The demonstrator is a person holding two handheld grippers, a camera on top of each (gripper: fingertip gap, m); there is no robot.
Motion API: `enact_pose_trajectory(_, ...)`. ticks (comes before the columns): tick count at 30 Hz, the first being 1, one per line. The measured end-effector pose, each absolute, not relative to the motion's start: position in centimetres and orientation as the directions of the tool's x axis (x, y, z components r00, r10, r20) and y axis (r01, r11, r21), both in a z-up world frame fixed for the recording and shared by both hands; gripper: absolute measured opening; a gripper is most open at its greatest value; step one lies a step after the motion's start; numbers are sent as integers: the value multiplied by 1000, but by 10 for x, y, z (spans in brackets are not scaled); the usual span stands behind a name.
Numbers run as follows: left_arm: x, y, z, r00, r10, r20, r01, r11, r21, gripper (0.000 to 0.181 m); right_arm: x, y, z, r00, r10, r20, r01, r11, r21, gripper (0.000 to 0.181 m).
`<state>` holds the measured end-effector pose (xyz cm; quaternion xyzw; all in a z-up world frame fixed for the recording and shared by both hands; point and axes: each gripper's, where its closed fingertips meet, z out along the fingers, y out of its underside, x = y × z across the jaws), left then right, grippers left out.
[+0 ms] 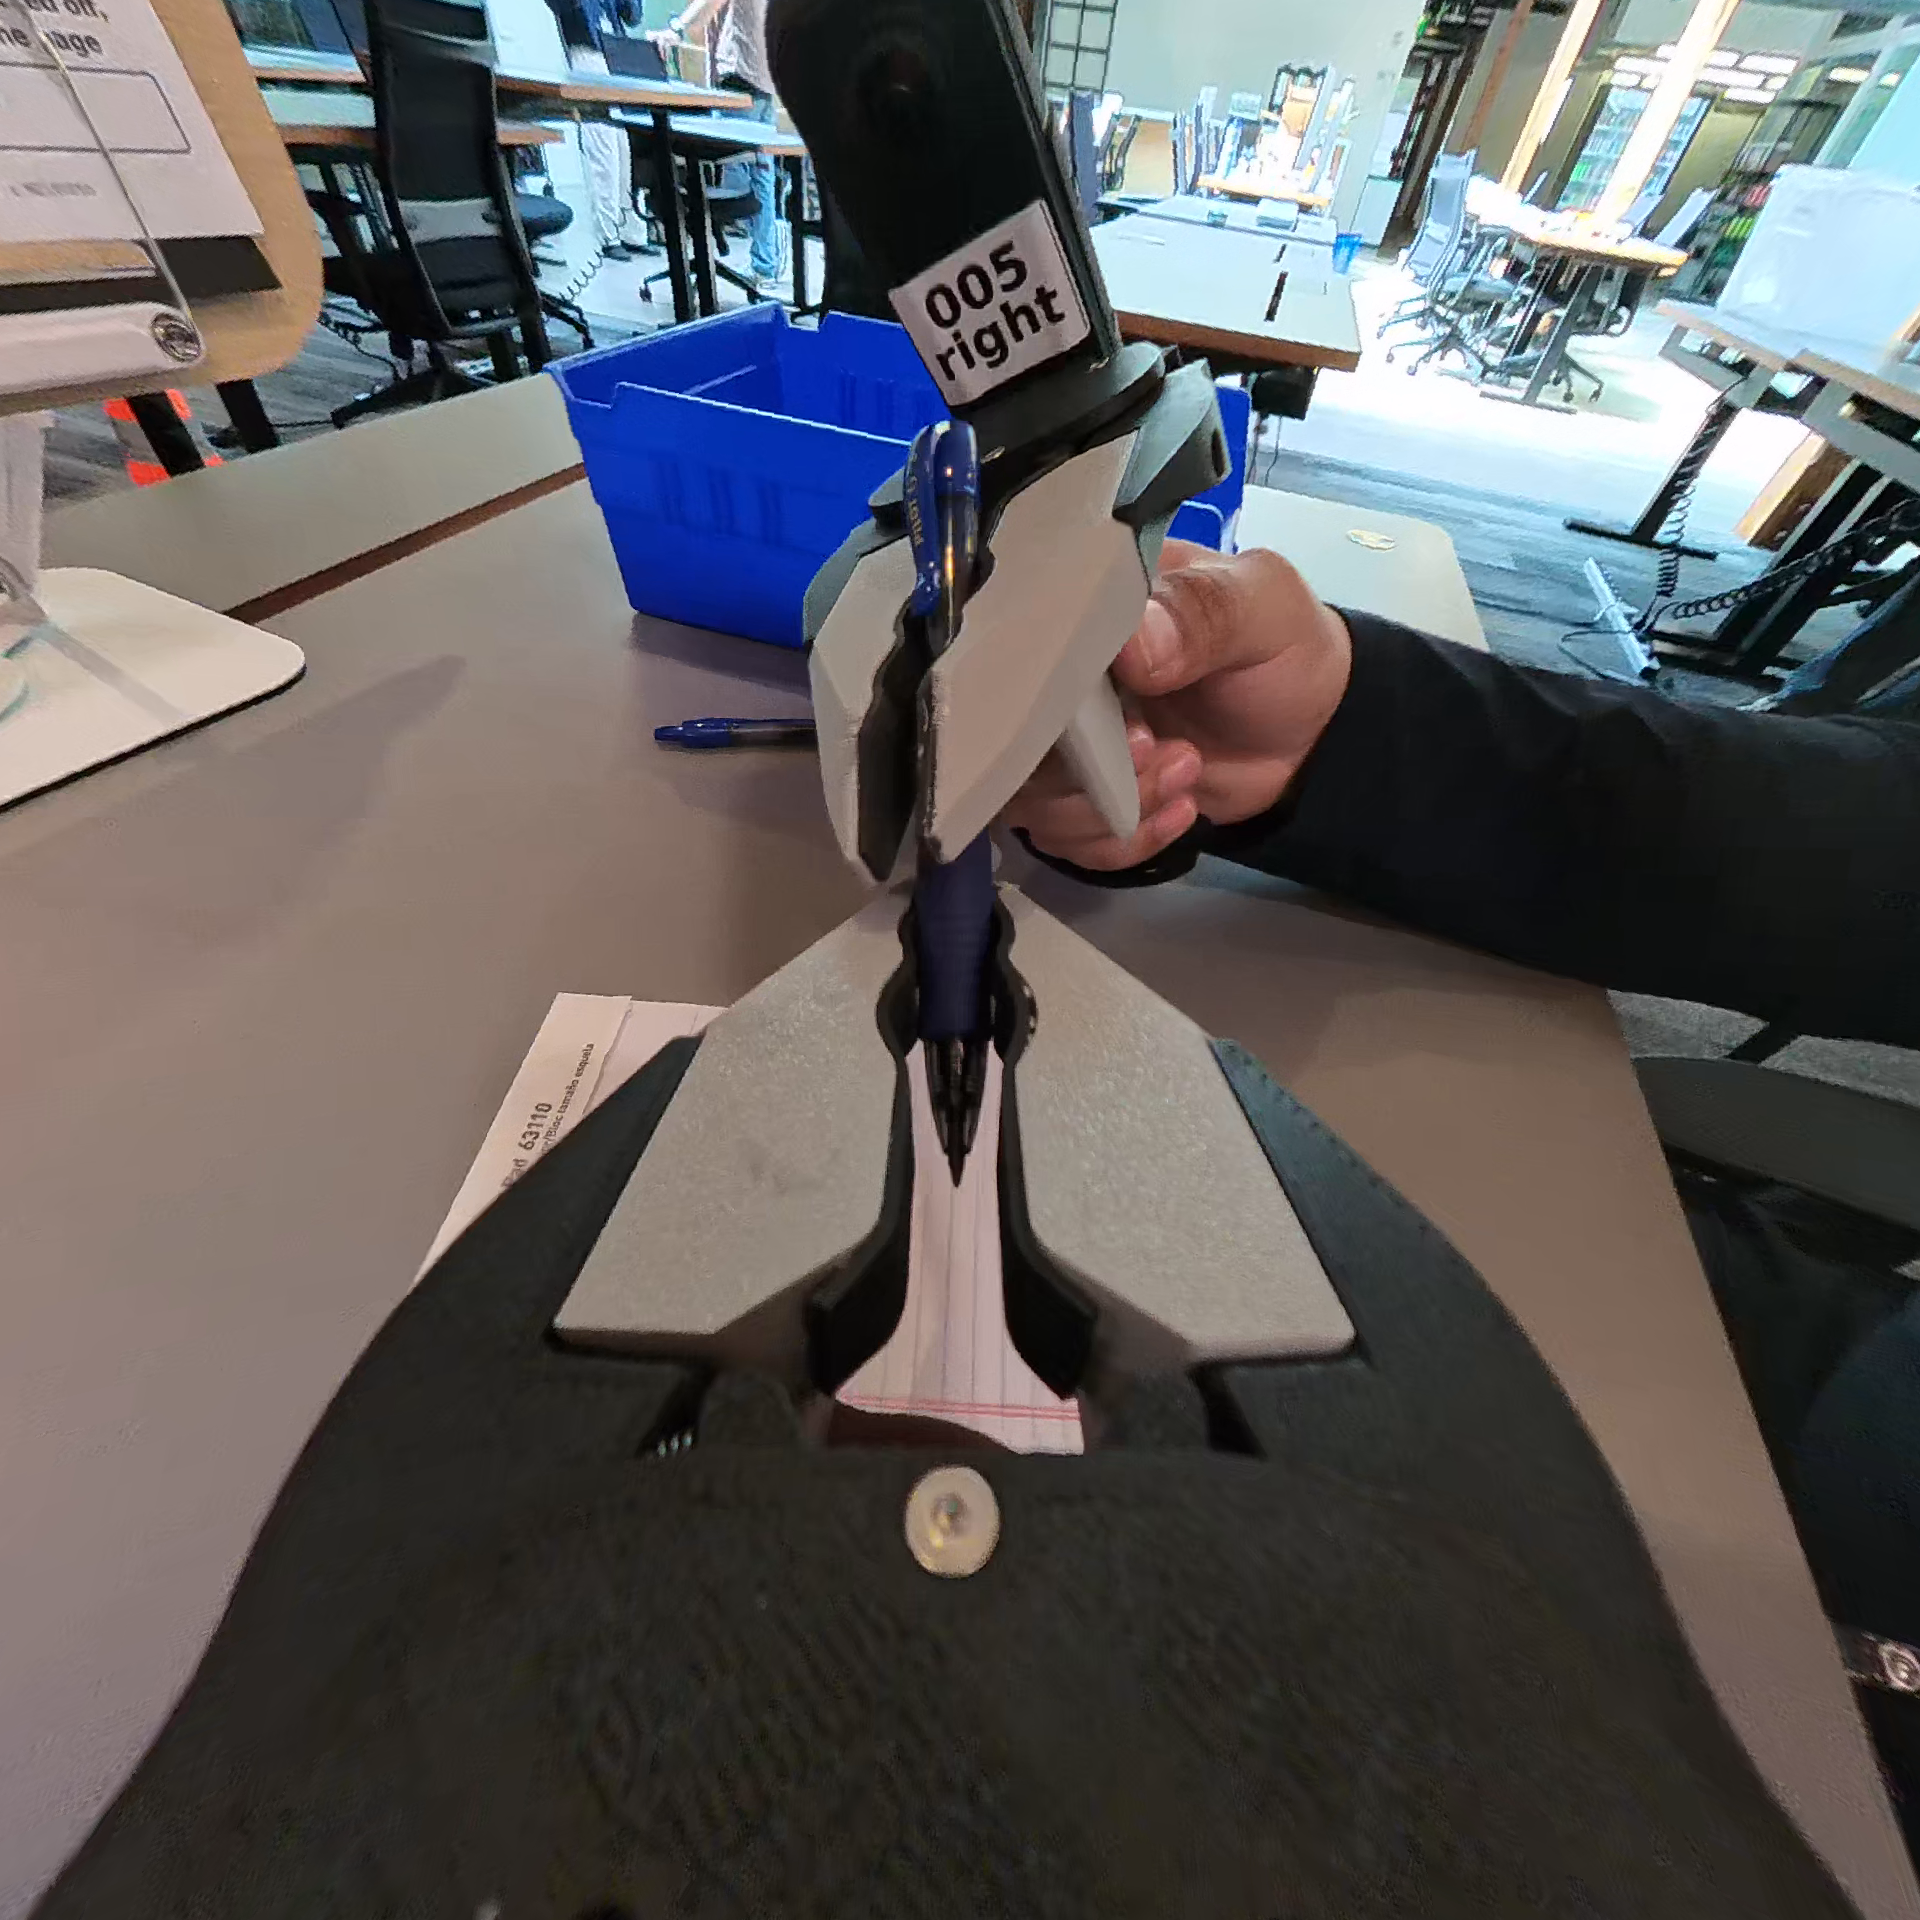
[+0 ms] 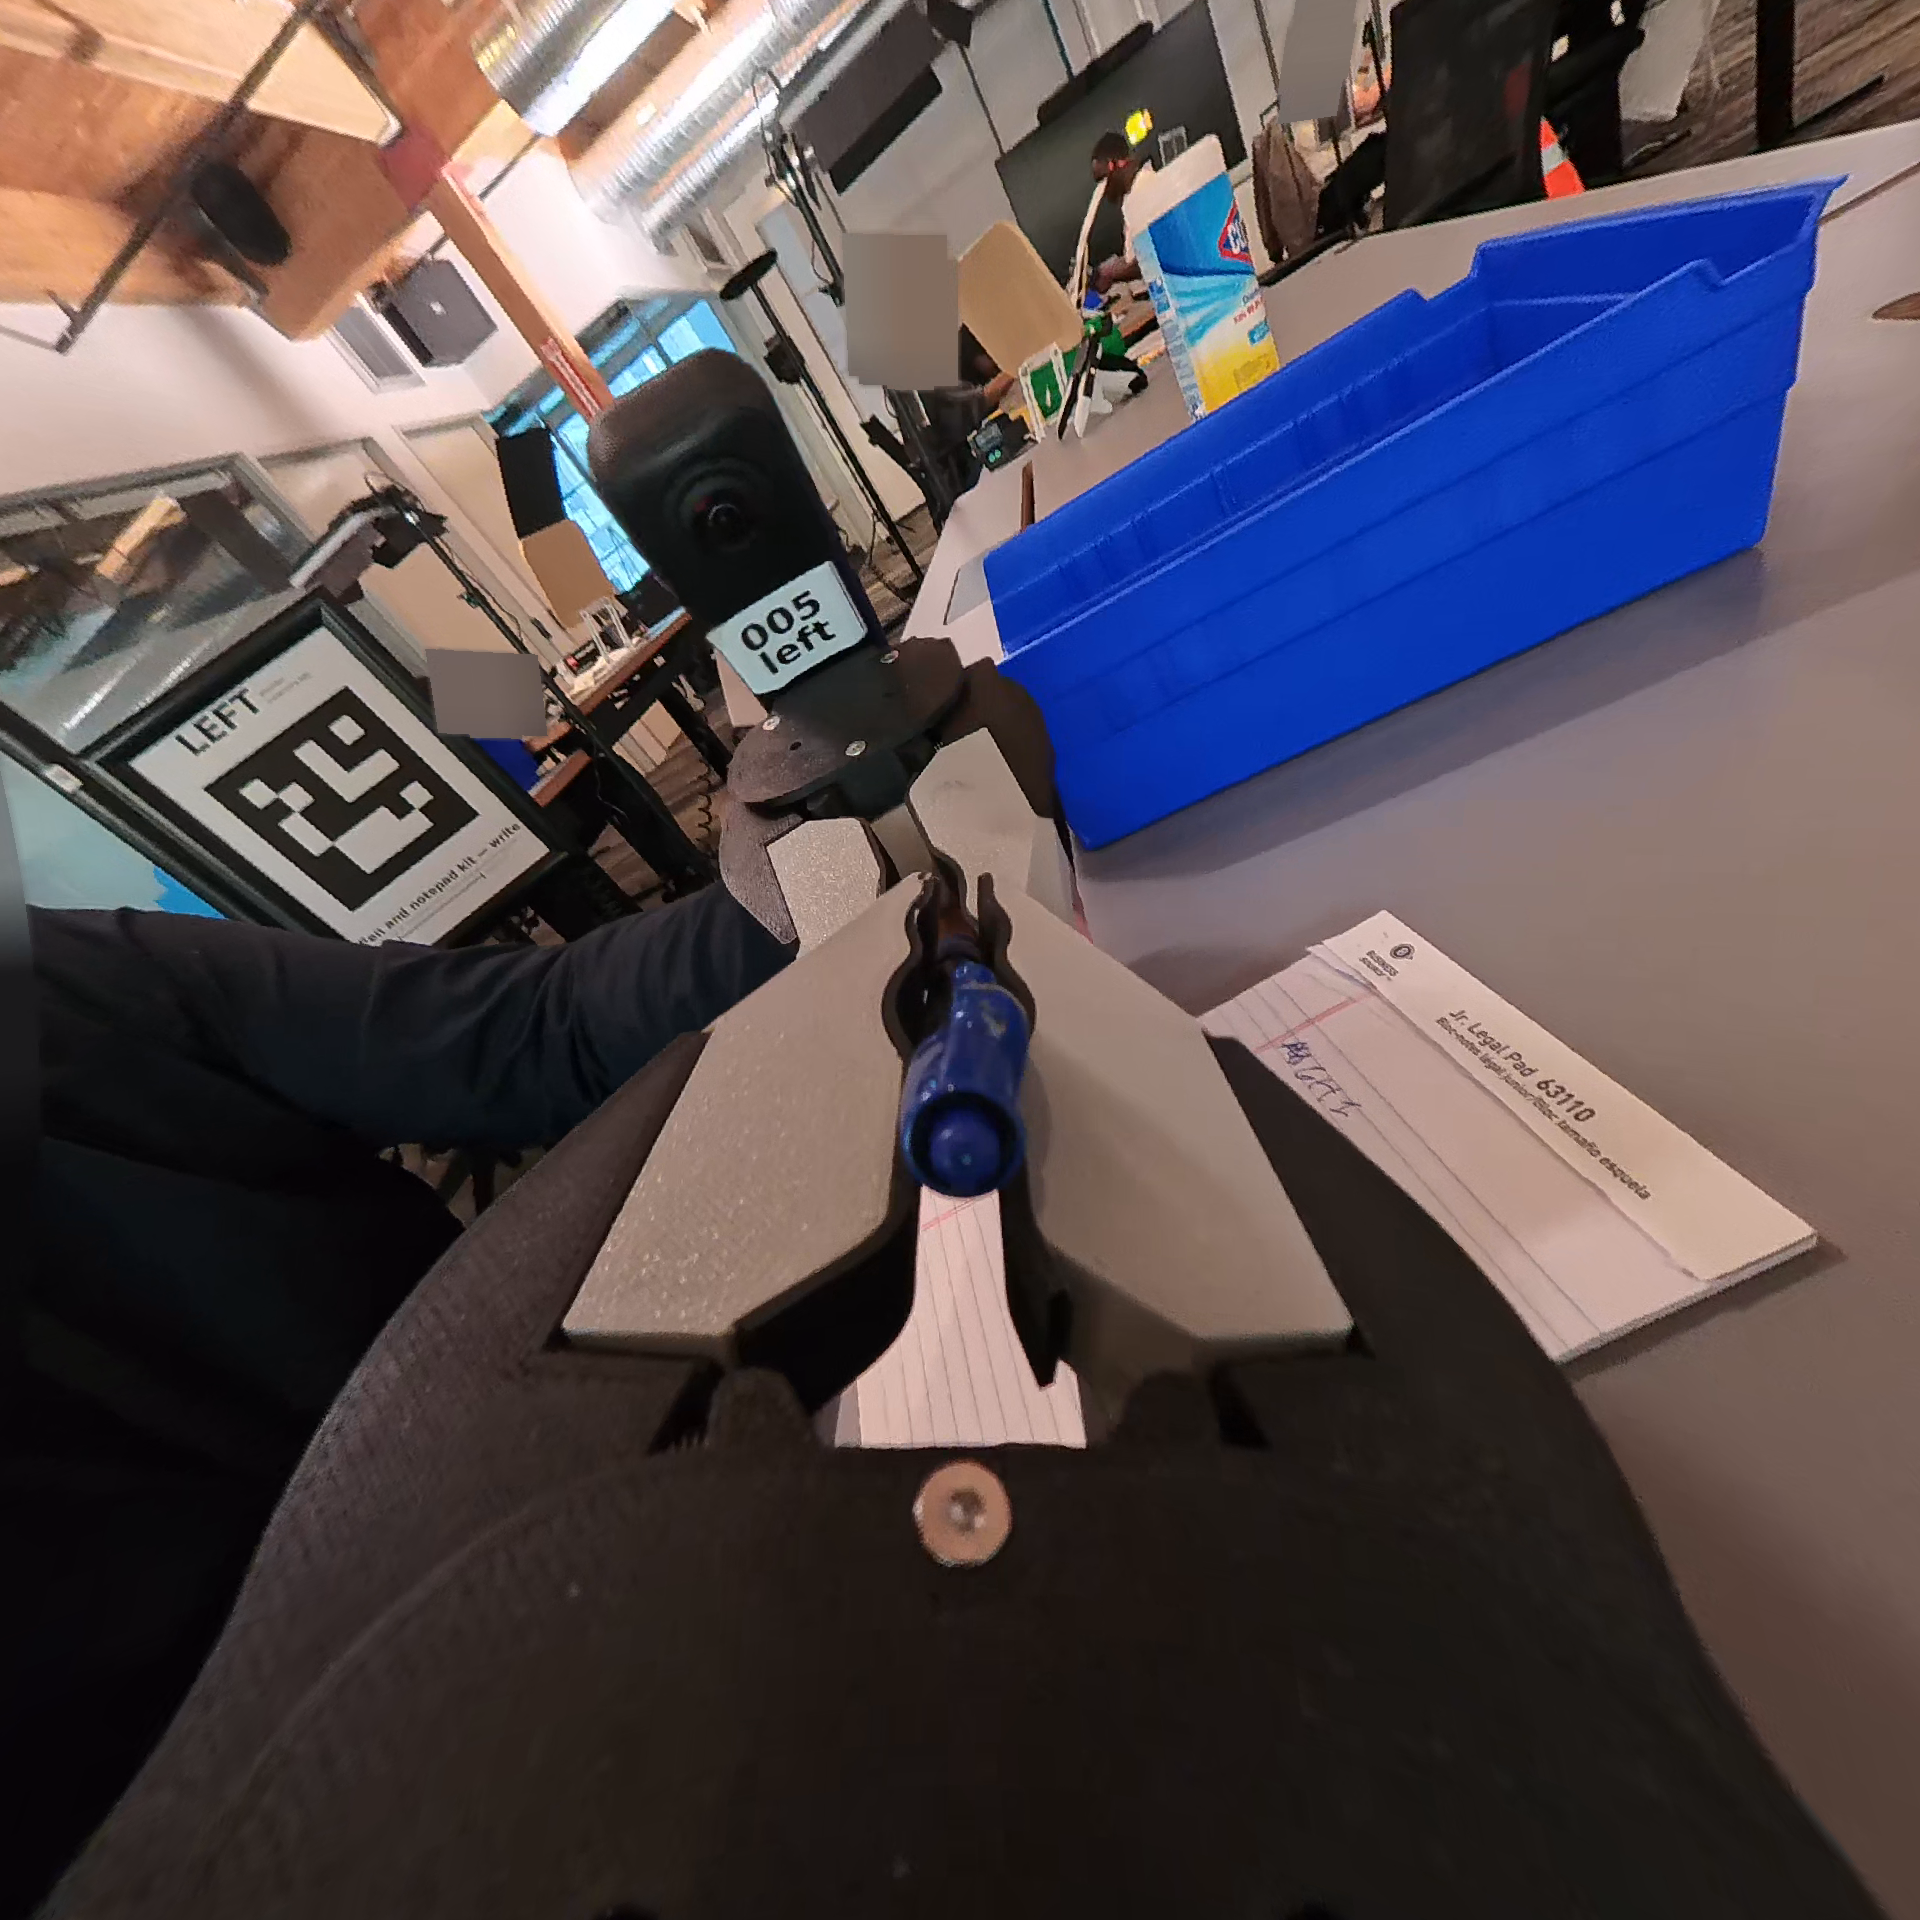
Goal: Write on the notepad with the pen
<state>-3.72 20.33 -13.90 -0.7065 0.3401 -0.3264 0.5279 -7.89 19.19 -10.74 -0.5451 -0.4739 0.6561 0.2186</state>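
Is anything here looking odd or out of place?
Yes: one blue pen is pinched by both grippers at once, tip above the notepad. A second pen lies loose on the table by the blue bin.

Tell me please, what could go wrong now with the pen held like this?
1. Both grippers, left and right, clamp the same pen; if they pull differently, it may twist or slip.
2. The tip hangs above the notepad, apart from it; a tilted descent could scratch or tear the page.
3. The pad lies loose on the table and may slide.
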Motion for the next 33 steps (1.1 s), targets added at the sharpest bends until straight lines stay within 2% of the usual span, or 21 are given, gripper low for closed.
enact_pose_trajectory(6,-40,203,-132,553,-824,123,-97,-210,-973,6,-82,193,-100,-319,799,-509,182,-476,-861,3)
enact_pose_trajectory(18,-41,203,-140,547,-824,146,-120,-250,-961,5,-87,188,-108,-326,776,-540,219,-494,-842,10)
enact_pose_trajectory(24,-41,208,-139,577,-805,134,-109,-238,-965,7,-87,194,-108,-294,796,-529,204,-489,-848,4)
enact_pose_trajectory(33,-55,220,-144,634,-751,181,-68,-288,-955,20,-71,234,-90,-200,812,-549,-2,-561,-828,4)
